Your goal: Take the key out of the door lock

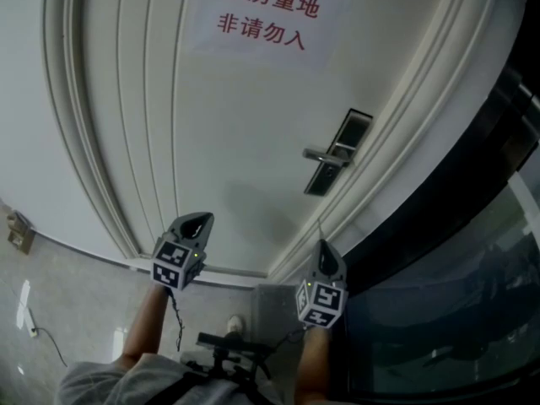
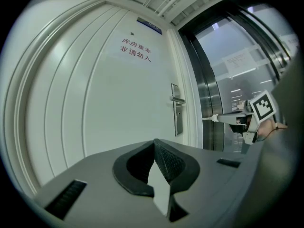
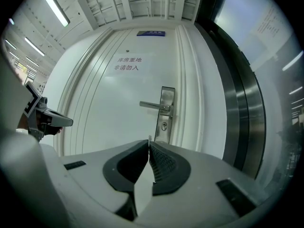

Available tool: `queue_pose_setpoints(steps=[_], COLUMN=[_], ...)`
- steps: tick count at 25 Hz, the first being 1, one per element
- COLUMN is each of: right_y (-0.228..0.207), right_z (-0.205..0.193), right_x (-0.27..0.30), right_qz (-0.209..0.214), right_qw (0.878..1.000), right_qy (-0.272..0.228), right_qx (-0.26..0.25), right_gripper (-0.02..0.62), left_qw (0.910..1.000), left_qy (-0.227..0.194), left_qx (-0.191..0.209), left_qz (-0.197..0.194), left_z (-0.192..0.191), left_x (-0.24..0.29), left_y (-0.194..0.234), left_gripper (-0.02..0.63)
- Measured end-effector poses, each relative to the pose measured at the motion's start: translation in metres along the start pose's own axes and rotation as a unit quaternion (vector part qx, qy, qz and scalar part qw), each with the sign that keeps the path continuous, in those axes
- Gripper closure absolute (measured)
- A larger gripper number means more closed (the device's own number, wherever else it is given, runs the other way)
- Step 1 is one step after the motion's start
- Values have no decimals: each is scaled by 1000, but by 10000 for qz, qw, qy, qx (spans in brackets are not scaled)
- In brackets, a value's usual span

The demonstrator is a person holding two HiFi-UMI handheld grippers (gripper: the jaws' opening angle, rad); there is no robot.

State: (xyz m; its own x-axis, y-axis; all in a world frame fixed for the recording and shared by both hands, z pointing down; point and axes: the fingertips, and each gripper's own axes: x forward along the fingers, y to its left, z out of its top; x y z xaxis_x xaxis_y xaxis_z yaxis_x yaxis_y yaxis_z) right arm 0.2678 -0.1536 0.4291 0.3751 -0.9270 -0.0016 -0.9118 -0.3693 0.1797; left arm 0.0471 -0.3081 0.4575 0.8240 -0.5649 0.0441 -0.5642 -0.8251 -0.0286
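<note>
Right hand-held gripper (image 3: 149,143) pinches a sliver (image 3: 148,138); too small to identify.

Door (image 1: 228,142): smooth white paint, satin sheen. Lock plate (image 3: 167,95) and handle (image 3: 153,105): brushed silvery metal. Sign (image 1: 266,15): matt paper. Side panel (image 1: 439,327): dark, glossy glass.

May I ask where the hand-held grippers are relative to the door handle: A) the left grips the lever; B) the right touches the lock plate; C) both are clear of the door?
C: the left hand-held gripper and the right hand-held gripper, shut on what looks like the key, both sit short of the door handle.
</note>
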Motion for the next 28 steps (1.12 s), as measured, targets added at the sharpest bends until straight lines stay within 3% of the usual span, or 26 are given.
queue_pose_setpoints(steps=[28], right_y=[2], right_z=[-2], right_x=[1], right_qz=[110], right_qw=[9999], right_qy=[22], right_qx=[-37], right_gripper=[577], left_qw=[10000], left_qy=[-6], left_qx=[-8], left_qz=[1], left_z=[1], left_x=[1], left_y=[-2], left_gripper=[601])
